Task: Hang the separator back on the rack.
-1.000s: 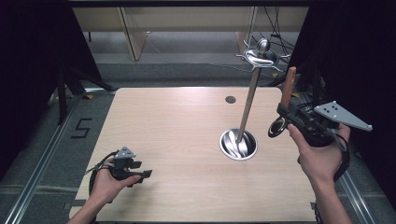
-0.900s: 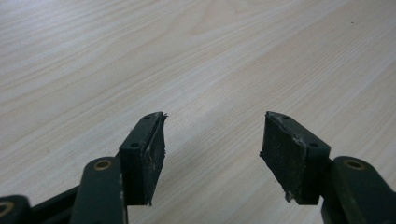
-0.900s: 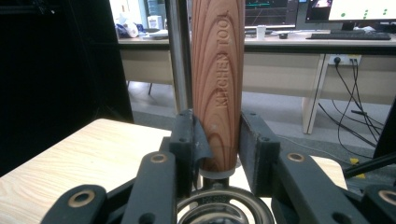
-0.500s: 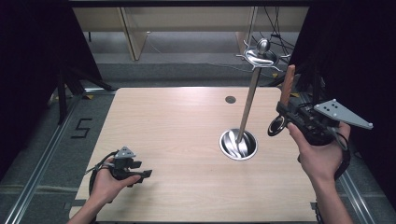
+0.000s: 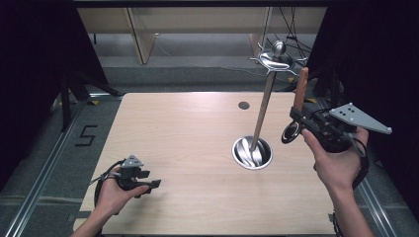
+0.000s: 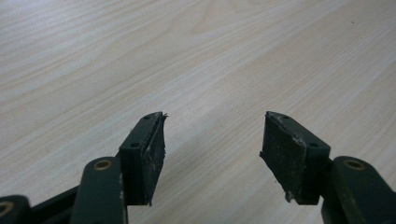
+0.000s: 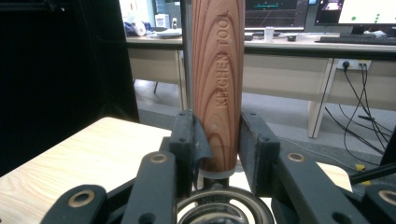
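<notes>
The surface [image 5: 188,148] was pale wood with a fine grain, and a small dark round hole [image 5: 243,105] sat near its far edge. It stood on a grey floor [image 5: 34,158], where a metal rail [image 5: 47,168] ran along the left side beside a black figure 5 [image 5: 85,136] marked on the ground. Black curtains [image 5: 34,64] closed off both sides. Beyond the far edge stood light wooden desks [image 5: 143,29] with cables [image 5: 291,24] hanging behind them. In the right gripper view, a long desk [image 7: 299,49] carried lit monitors [image 7: 359,11], and black cables [image 7: 359,107] trailed from a socket [image 7: 348,65] down to the floor under even indoor light.
</notes>
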A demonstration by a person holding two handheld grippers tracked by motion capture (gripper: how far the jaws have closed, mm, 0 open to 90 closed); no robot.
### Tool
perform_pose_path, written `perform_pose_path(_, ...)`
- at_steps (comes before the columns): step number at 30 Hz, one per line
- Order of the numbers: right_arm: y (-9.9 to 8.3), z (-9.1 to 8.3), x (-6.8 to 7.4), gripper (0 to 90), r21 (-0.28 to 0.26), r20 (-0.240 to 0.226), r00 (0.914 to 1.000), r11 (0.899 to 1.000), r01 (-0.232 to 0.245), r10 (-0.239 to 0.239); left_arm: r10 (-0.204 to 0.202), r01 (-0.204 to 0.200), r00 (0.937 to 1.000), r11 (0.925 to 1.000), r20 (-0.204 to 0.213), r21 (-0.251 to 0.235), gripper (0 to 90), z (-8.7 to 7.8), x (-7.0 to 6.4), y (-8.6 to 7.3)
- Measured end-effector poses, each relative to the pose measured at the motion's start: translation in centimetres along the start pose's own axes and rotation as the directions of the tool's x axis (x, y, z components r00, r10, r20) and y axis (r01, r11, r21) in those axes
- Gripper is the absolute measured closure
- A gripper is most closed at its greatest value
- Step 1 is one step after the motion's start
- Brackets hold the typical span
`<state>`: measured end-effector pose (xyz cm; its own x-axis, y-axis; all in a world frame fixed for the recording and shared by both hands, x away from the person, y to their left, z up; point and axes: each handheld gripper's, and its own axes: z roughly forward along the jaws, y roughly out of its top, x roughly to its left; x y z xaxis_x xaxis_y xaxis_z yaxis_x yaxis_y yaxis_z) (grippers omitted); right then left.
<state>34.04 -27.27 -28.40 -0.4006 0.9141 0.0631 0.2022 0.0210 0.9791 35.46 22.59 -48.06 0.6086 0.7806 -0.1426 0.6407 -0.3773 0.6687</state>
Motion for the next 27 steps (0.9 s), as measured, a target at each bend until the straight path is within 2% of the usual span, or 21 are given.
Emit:
perform_pose_path(5, -0.1, 0.2, 0.0, 69.6, -0.003, -0.006, 0.9998, 1.0, 0.017, -0.017, 0.001, 0.0, 1.0, 1.0, 0.008, -0.007, 38.5, 0.0, 0.0, 0.0)
perform_pose_path(9, 0.0, 0.3, 0.2, 69.6, 0.003, -0.008, 1.0, 1.0, -0.001, 0.001, -0.001, 0.001, 1.0, 1.0, 0.002, -0.001, 38.5, 0.0, 0.0, 0.0)
perform_pose_path(10, 0.0, 0.3, 0.1, 69.6, 0.008, -0.008, 0.9999, 1.0, 0.011, -0.011, 0.0, 0.0, 1.0, 1.0, 0.001, -0.002, 38.5, 0.0, 0.0, 0.0)
perform_pose_path(15, 0.1, 0.5, 0.1, 69.6, 0.011, -0.013, 0.9999, 1.0, 0.006, -0.006, 0.003, -0.003, 1.0, 1.0, 0.009, -0.006, 38.5, -0.1, 0.0, 0.0)
perform_pose_path(16, 0.1, 0.5, 0.1, 69.6, 0.011, -0.008, 0.9998, 1.0, 0.019, -0.019, 0.003, -0.003, 1.0, 1.0, 0.009, -0.006, 38.5, -0.1, 0.0, 0.0)
perform_pose_path(22, 0.2, 0.9, 0.3, 69.6, 0.022, -0.009, 0.9999, 1.0, -0.004, 0.004, 0.002, -0.002, 0.9999, 1.0, 0.01, -0.006, 38.5, -0.1, 0.1, 0.0)
perform_pose_path(27, 0.3, 1.3, 0.2, 69.6, 0.023, -0.018, 0.9998, 1.0, 0.007, -0.007, 0.003, -0.003, 0.9999, 1.0, 0.011, -0.006, 38.5, -0.1, 0.1, 0.0)
